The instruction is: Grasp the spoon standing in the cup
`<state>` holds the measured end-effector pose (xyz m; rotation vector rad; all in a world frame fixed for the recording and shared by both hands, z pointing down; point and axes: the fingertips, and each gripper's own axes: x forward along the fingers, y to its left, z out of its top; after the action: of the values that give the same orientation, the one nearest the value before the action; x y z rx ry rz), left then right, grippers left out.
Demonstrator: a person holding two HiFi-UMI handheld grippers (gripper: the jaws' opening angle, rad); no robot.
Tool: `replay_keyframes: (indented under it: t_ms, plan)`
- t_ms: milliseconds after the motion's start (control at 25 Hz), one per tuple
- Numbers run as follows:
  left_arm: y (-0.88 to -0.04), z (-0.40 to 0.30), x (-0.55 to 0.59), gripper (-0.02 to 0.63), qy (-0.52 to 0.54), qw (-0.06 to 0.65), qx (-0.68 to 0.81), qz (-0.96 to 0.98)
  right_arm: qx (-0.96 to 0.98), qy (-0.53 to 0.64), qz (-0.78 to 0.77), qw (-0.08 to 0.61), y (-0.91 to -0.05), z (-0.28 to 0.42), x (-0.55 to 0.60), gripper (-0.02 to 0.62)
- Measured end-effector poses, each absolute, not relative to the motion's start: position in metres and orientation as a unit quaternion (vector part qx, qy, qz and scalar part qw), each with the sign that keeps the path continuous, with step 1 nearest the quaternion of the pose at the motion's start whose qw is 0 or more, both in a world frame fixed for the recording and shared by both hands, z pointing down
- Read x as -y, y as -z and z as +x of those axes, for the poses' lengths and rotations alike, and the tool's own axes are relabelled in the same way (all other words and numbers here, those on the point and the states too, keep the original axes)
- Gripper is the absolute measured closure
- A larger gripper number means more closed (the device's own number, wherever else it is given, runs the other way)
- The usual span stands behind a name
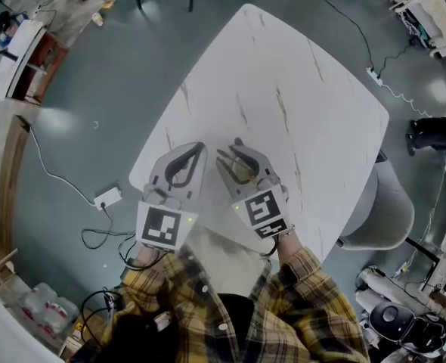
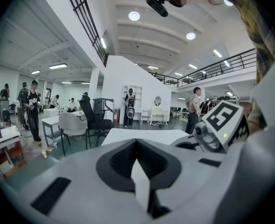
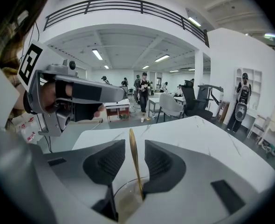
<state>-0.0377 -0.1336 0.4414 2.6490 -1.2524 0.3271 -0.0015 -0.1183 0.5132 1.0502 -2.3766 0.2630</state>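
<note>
Your two grippers are over the near corner of the white marbled worktop (image 1: 298,112). Its left edge lies just beside the left gripper (image 1: 196,151), and bare worktop stretches ahead and to the right. Each gripper's cube carries a black-and-white square marker (image 1: 165,227). The left gripper's fingers (image 2: 151,162) are pressed together with nothing between them. The right gripper (image 3: 135,148) has its fingers (image 3: 107,162) apart. They straddle the gold spoon (image 3: 134,157), which stands upright in the glass cup (image 3: 128,199) just below them. A gap shows on each side of the spoon's upper end.
</note>
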Motion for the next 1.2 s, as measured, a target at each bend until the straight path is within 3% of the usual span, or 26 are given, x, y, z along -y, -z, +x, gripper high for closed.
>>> replay_keyframes:
  t_ms: [200,600,1200]
  plan:
    - [-0.447,-0.04,0.134,0.588,-0.114,0.106,0.419,0.894,0.875,-0.091,0.39,0.274,-0.519,-0.002,0.118,0.466]
    - [-0.449,-0.041,0.13,0.588,-0.117,0.109,0.417,0.895,0.862,-0.071,0.41,0.291,-0.522,0.004,0.118,0.548]
    - [-0.439,-0.03,0.133,0.588,-0.114,0.103,0.404,0.902,0.861,-0.069,0.421,0.278,-0.509,0.013,0.121,0.558]
